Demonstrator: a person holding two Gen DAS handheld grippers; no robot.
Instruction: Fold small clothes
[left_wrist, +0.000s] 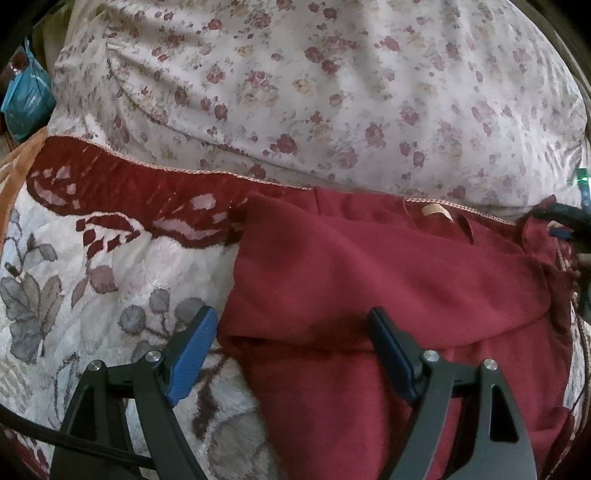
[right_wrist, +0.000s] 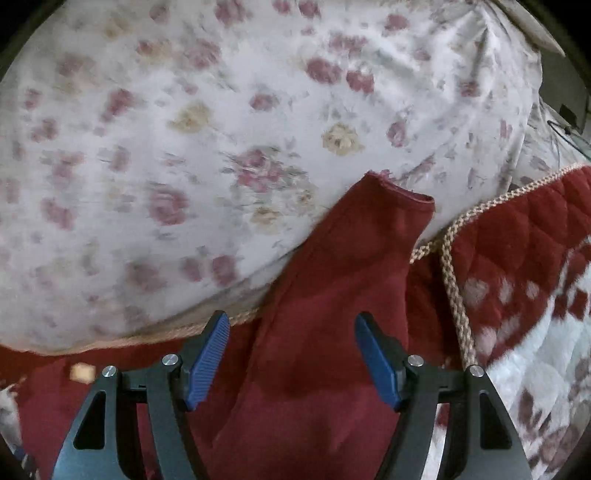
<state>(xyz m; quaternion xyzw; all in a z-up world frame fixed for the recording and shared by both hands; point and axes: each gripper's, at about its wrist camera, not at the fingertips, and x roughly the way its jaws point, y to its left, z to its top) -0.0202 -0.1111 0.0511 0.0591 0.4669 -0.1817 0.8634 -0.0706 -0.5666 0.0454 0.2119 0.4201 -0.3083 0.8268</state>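
Lying spread across a plush blanket (left_wrist: 110, 280), the dark red garment (left_wrist: 369, 288) fills the lower right of the left wrist view, from about 3 o'clock down to 6 o'clock. Its neck edge, with a small tan label (left_wrist: 436, 211), sits near 1 o'clock, just below the blanket's corded trim. The left gripper (left_wrist: 291, 354) hangs above the garment's left edge with its jaws spread wide and nothing between them; its blue left pad (left_wrist: 195, 354) is over the white, leaf-patterned part of the blanket, its right pad over red cloth (whether either pad touches the fabric I cannot tell).

Beyond the trim, from 10 o'clock round to 2 o'clock, a pale floral duvet (left_wrist: 314, 85) bulges up. A teal bag (left_wrist: 26, 99) shows at the far left edge, near 9 o'clock.

In the right wrist view the right gripper (right_wrist: 291, 358) also has its jaws wide apart and empty, with the garment's sleeve (right_wrist: 365, 251) running up between them toward 12 o'clock. The sleeve's cuff end lies on the floral duvet, just past centre. At 3 o'clock the blanket's red quilted border and braided cord (right_wrist: 454, 280) curve beside the sleeve. This view is somewhat blurred.
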